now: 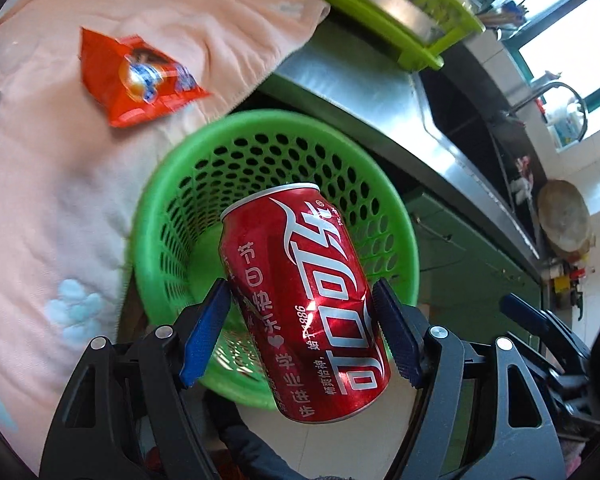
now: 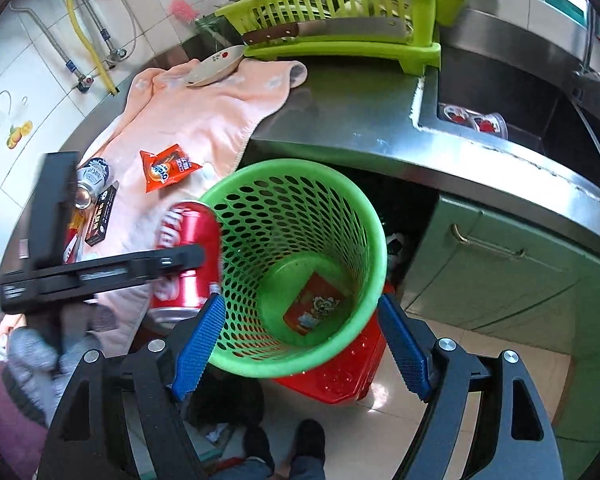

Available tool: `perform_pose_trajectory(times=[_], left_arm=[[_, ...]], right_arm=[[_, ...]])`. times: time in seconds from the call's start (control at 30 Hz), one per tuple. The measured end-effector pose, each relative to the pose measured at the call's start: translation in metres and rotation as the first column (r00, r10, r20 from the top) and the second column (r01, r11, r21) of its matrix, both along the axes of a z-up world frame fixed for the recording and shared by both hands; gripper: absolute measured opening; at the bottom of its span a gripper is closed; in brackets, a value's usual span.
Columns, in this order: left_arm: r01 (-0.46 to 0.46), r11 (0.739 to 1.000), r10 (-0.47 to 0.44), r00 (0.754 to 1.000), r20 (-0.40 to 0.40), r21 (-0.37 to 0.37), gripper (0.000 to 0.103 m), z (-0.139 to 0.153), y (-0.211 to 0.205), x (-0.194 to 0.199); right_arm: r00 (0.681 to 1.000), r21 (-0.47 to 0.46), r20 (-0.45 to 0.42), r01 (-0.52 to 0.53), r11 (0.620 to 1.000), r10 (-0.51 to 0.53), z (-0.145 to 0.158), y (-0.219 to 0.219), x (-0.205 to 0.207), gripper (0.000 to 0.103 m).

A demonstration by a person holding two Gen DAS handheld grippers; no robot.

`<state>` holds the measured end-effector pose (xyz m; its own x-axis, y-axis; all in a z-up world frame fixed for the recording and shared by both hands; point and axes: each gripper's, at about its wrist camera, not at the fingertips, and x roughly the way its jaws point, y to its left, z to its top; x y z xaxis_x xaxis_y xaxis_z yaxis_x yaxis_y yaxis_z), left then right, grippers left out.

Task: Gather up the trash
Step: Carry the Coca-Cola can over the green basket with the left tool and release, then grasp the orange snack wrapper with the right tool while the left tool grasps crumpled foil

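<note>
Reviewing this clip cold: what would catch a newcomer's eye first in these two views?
First, the red cola can, clamped in the left tool just above the green mesh basket that stands below the counter edge. Next, the orange snack packet lying on the pink towel on the steel counter. The right tool hangs open and empty over the basket, where a red wrapper already lies at the bottom.

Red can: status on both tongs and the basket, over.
Left tongs shut on red can, above the green basket. Right tongs open, empty, over the basket rim. One wrapper already inside. Nothing blocking the drop.
</note>
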<state>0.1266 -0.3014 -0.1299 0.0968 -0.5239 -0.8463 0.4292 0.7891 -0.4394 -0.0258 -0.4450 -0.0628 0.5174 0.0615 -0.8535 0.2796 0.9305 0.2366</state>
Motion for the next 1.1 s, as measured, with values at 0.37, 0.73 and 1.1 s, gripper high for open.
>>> perform_pose_trajectory(times=[0.37, 0.73, 1.1], left_arm=[[0.012, 0.993, -0.007, 0.999, -0.039, 0.119, 0.073, -0.049, -0.025, 0.004], [0.012, 0.993, -0.010, 1.000, -0.015, 0.121, 0.080, -0.043, -0.021, -0.001], [-0.036, 0.997, 0.027, 0.993, 0.118, 0.074, 0.080, 0.018, 0.047, -0.021]], right_arm=[[1.000, 0.037, -0.018, 0.019, 0.999, -0.018, -0.014, -0.009, -0.011, 0.076], [1.000, 0.039, -0.016, 0.021, 0.999, -0.021, -0.013, -0.003, -0.011, 0.076], [0.998, 0.036, 0.034, -0.058, 0.998, 0.057, 0.005, 0.031, 0.014, 0.076]])
